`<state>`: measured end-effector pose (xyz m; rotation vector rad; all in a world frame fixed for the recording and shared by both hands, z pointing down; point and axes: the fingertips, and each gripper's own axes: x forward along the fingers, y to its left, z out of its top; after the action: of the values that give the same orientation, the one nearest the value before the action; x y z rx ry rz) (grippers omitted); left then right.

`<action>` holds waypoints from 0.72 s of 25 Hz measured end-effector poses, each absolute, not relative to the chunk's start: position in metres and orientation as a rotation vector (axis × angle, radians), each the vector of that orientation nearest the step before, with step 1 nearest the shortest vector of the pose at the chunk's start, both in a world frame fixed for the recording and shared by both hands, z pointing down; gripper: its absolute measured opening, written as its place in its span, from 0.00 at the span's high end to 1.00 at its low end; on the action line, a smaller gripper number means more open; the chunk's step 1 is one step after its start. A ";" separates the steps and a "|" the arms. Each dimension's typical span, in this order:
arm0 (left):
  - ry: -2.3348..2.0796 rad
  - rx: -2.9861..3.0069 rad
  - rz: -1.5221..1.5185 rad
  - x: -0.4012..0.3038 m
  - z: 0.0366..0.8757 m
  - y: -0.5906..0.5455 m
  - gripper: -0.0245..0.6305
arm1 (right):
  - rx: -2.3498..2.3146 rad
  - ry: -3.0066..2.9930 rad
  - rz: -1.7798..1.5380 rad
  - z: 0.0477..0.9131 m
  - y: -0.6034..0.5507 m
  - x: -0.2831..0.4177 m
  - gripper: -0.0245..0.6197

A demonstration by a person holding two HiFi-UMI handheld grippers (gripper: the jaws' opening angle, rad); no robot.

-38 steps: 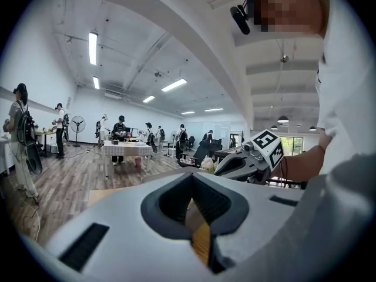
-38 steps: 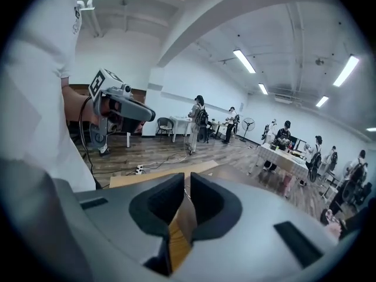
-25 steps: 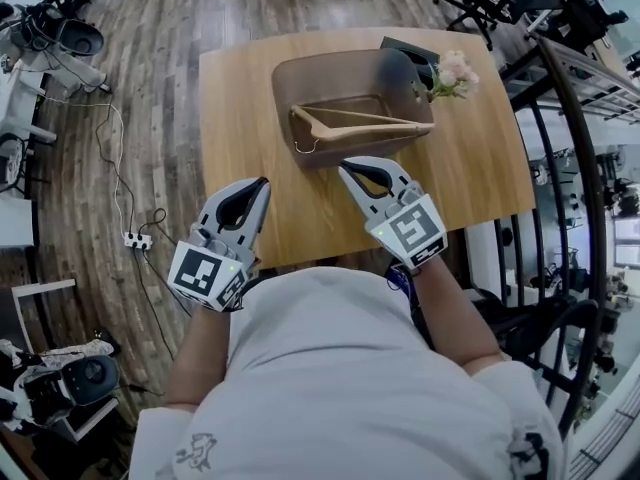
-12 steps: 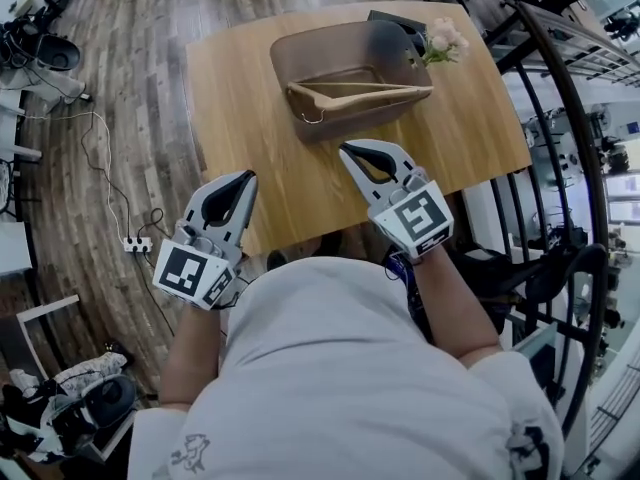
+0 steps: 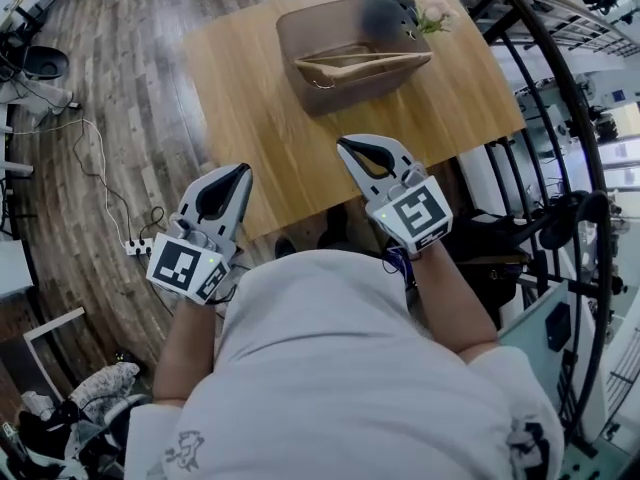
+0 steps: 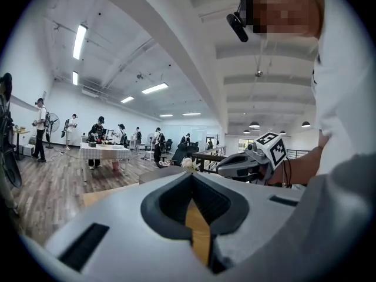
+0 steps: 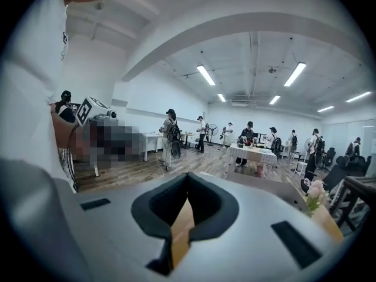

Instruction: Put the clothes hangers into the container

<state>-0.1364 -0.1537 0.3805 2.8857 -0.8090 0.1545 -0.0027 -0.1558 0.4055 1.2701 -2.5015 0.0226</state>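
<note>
- Judging from the layout, the placing step looks done. The one wooden hanger [image 5: 365, 63] in view lies in the brown container [image 5: 300, 30]. The container stands toward the far right corner of the table [image 5: 250, 98], beside the flowers [image 5: 432, 13].
- The hanger's long axis runs side to side, roughly parallel to the table's far edge. Its metal hook [image 5: 320, 82] is at the left end, and it seems to lean on the container's near wall. Whether it lies flat I cannot tell.
- The left gripper [image 5: 243, 170] hovers at the table's near left corner, jaws clenched together on nothing.
- The right gripper [image 5: 345, 146] hovers over the middle of the near edge, likewise clenched and empty.
- No other hanger shows on the table, so little seems left. Any further pick would call for opening a jaw first, then reaching.
</note>
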 end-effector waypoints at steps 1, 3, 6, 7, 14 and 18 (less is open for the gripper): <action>-0.791 2.889 0.154 -0.141 0.381 -0.150 0.95 | 1.279 -2.493 0.020 0.405 -0.151 -0.008 0.95; -0.762 2.895 0.156 -0.150 0.383 -0.143 0.95 | 1.292 -2.481 0.017 0.405 -0.140 -0.018 0.95; -0.721 2.901 0.164 -0.156 0.389 -0.135 0.95 | 1.320 -2.470 0.028 0.407 -0.127 -0.025 0.95; -0.708 2.902 0.167 -0.156 0.391 -0.134 0.95 | 1.331 -2.464 0.037 0.408 -0.122 -0.025 0.95; -0.656 2.928 0.160 -0.147 0.391 -0.120 0.95 | 1.377 -2.434 0.047 0.410 -0.095 -0.015 0.95; -0.653 2.943 0.160 -0.133 0.387 -0.108 0.95 | 1.384 -2.438 0.030 0.406 -0.080 -0.003 0.95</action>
<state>-0.1331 -0.1081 0.3865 2.9429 -0.6529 0.1601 -0.0032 -0.0799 0.4062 1.3837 -2.4379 0.0302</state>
